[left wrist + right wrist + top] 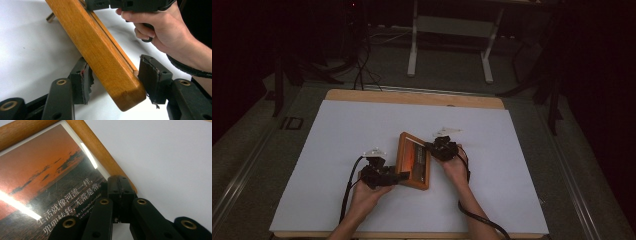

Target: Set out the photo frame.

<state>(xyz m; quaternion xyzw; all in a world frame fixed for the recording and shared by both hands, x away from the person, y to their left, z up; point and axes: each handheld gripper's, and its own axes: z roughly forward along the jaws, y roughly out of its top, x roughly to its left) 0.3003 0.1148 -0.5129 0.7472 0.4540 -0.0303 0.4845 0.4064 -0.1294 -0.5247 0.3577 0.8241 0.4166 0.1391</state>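
Note:
A wooden picture frame (413, 161) holding a sunset print with white script lies tilted on the white sheet (337, 145) at the middle of the table. My left gripper (401, 175) is shut on the frame's near corner (112, 75), with a pad (150, 75) pressed against each side of the wood. My right gripper (431, 146) comes in from the frame's right side. Its jaws are shut flat together with nothing between them, and my right gripper (121, 185) has its tips against the frame's wooden border (100, 150) beside the glass. The right hand (165, 32) appears beyond the frame in the left gripper view.
The sheet covers most of a wooden table (412, 97). A small metal piece (50, 17) sticks out behind the frame. White desk legs (413, 45) and floor cables (362, 70) stand beyond the table in the dark.

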